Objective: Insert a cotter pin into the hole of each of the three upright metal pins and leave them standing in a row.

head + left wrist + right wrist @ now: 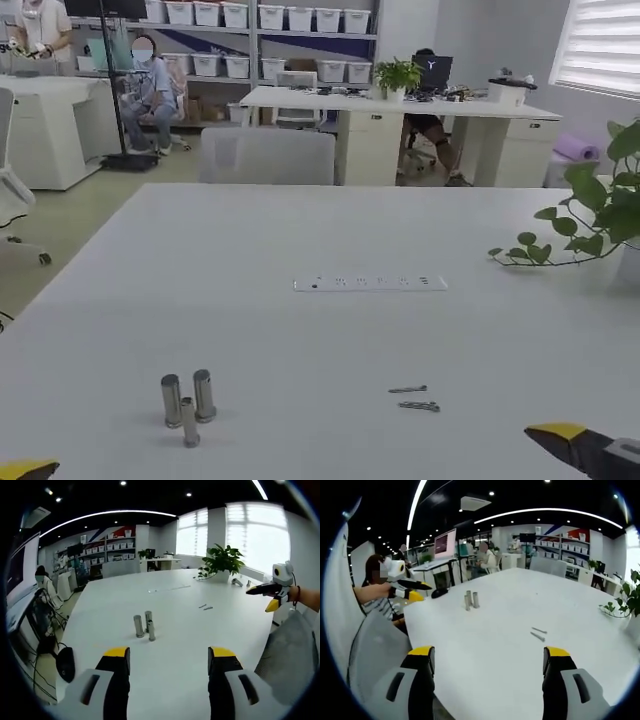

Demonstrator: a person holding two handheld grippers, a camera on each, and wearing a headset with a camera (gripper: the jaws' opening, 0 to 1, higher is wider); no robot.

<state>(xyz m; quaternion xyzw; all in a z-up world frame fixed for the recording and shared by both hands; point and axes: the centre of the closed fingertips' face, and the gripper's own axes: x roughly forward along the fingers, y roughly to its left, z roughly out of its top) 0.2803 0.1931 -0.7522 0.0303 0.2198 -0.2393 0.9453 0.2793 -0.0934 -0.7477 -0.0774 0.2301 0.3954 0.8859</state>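
Cotter pins (pixel 415 397), two visible, lie flat on the bench (pixel 330 330), well apart from the three metal pins (pixel 188 400) standing clustered to their left. Both the left gripper (pixel 170 652) and right gripper (pixel 488 651) hover with fingers (pixel 117 670) wide open, holding nothing. Reaching into that tight cluster could topple a neighbouring pin, and the thin cotter pins may skid away under a flat pinch.

Table (pixel 320 330): 3 metal pins (pixel 188 402) upright, clustered, front-left. 2 cotter pins (pixel 418 406) lying flat, front-right, well apart from metal pins. Power strip (pixel 370 284) behind both, mid-table. Plant (pixel 590 215) at right edge. Chair (pixel 267 155) behind far side.
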